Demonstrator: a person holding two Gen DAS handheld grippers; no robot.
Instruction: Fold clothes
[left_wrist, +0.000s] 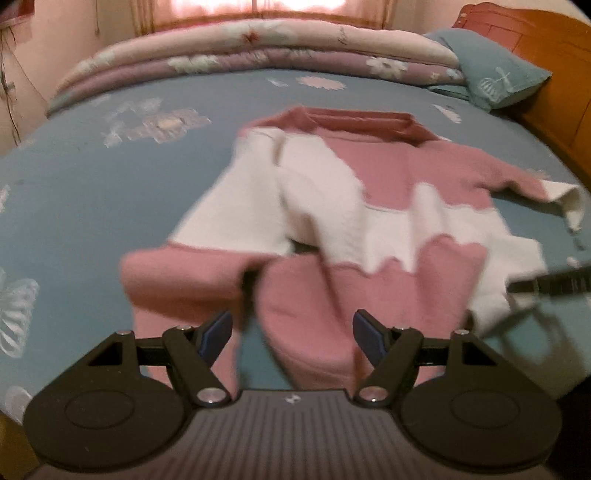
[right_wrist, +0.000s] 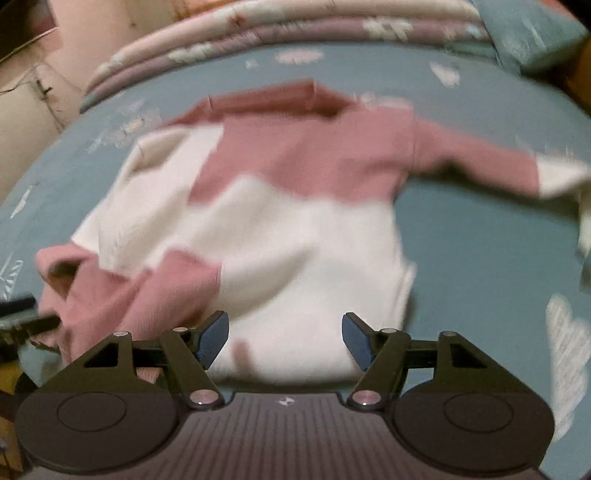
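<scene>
Left wrist view: the left gripper (left_wrist: 291, 334) hangs low over a pink-and-white knitted sweater (left_wrist: 369, 206) spread on a blue bedsheet with white flower prints (left_wrist: 92, 192). Its two blue-padded jaws stand wide apart and grip nothing; a rounded fold of pink knit and a strip of bare sheet lie in the gap below them. The sweater's dark-pink collar (left_wrist: 354, 123) points to the far side of the bed. One sleeve is folded in across the body, its pink cuff end lying toward the near left, while the other sleeve stretches out to the right and ends in a white cuff (left_wrist: 567, 201). At the right edge a blurred black part of the right gripper (left_wrist: 550, 282) reaches in beside the white hem. Along the far edge lie a folded pink-and-lilac floral quilt (left_wrist: 258, 48) and a teal pillow (left_wrist: 495, 70), with an orange wooden headboard (left_wrist: 554, 74) behind.

Right wrist view: heavily blurred. The right gripper (right_wrist: 284, 338) is likewise released, nothing pinched between its jaws, above the white lower part of the sweater (right_wrist: 295, 229). The outstretched sleeve runs off to the right. The left gripper (right_wrist: 22, 314) shows as a dark shape at the left edge, beside the pink folded sleeve.
</scene>
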